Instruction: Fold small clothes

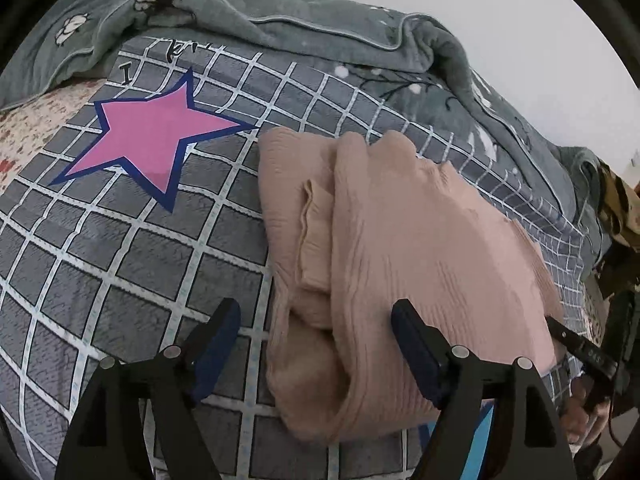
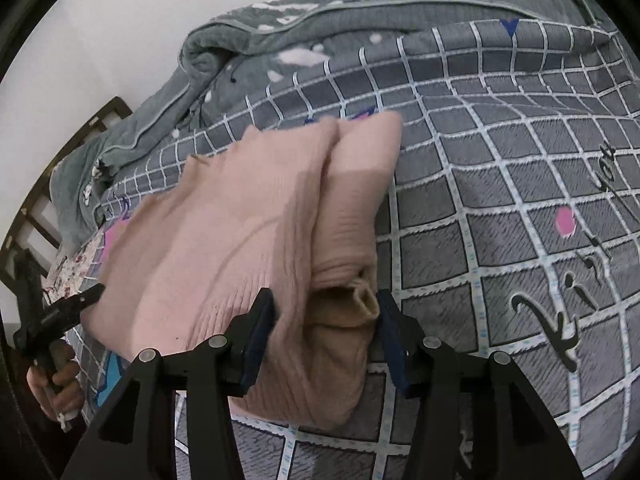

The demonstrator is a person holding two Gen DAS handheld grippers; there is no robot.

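Observation:
A pink ribbed knit garment (image 1: 400,248) lies folded in a bundle on the grey checked bedspread (image 1: 120,248). It also shows in the right wrist view (image 2: 240,224). My left gripper (image 1: 316,344) is open, its jaws wide apart over the near edge of the garment, holding nothing. My right gripper (image 2: 326,340) is open, its jaws on either side of the garment's bunched near end, with a tan inner fold (image 2: 348,308) between them. The left gripper shows at the left edge of the right wrist view (image 2: 60,312), held by a hand.
A pink star (image 1: 156,140) is printed on the bedspread left of the garment. A rumpled grey-green blanket (image 1: 280,28) lies along the far side by a white wall. A dark wooden bed frame (image 2: 60,184) is at the left. The checked bedspread (image 2: 520,240) extends to the right.

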